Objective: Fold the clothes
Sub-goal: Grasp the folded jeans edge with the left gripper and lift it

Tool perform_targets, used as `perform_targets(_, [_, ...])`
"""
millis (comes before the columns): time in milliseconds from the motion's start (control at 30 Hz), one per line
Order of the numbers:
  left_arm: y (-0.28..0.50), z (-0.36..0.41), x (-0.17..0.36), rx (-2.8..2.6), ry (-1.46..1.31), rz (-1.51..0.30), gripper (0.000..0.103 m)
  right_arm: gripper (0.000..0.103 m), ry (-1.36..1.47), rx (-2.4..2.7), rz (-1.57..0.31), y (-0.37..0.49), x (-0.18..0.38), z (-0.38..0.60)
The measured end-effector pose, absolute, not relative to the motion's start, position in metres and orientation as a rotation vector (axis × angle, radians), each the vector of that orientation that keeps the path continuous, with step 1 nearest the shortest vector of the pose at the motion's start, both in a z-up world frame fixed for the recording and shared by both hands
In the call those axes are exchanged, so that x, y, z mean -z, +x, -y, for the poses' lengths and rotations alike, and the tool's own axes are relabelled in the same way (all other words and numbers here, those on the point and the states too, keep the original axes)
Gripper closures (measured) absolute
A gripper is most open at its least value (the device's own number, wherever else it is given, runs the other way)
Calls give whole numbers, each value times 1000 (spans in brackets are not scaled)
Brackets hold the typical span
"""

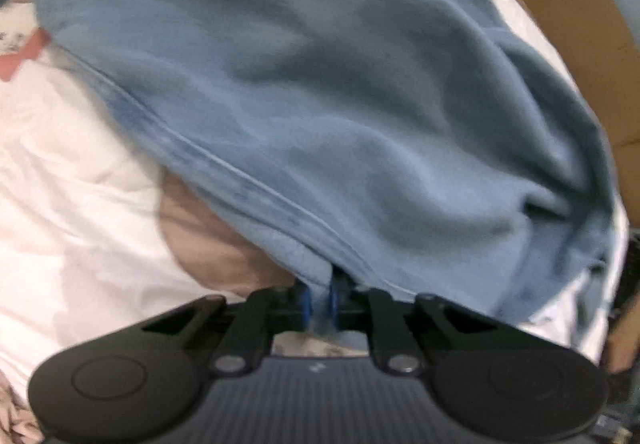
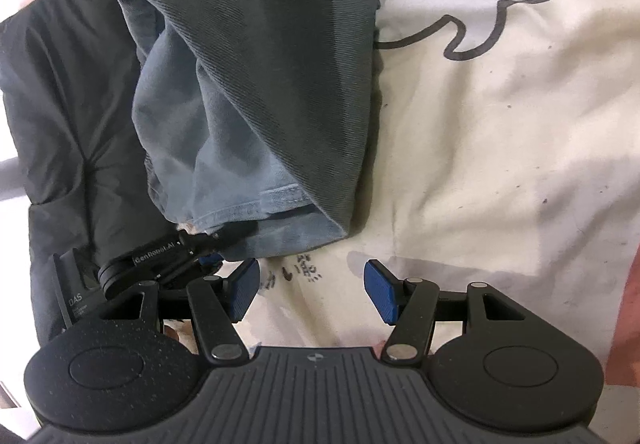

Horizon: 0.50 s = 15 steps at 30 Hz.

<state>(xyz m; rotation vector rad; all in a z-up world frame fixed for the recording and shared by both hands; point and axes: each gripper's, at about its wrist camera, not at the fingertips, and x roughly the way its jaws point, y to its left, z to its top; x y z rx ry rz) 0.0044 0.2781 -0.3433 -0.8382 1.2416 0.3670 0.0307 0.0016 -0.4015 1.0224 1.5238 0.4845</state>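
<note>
A blue denim garment (image 1: 320,92) fills most of the left wrist view, lifted and draped over the bed. My left gripper (image 1: 319,304) is shut on its hem, the blue pads pinching the cloth. In the right wrist view the same garment (image 2: 256,84) lies folded on the bedsheet, grey-blue outside, lighter inside, with its hem near the bottom. My left gripper (image 2: 200,248) shows there too, clamped on the hem's left corner. My right gripper (image 2: 310,290) is open and empty, just below the hem over bare sheet.
A white bedsheet (image 2: 500,164) with cartoon prints covers the bed. A dark padded jacket (image 2: 68,104) lies left of the denim. A cardboard box (image 1: 580,24) stands beyond the bed's right edge. A pinkish patch (image 1: 208,240) lies under the lifted cloth.
</note>
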Motion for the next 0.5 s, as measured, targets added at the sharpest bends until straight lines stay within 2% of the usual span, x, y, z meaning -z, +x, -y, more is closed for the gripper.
perform_targets(500, [14,-244,331,-107,-1011,-1235,96,38,1240,-451,-1512,26,413,3])
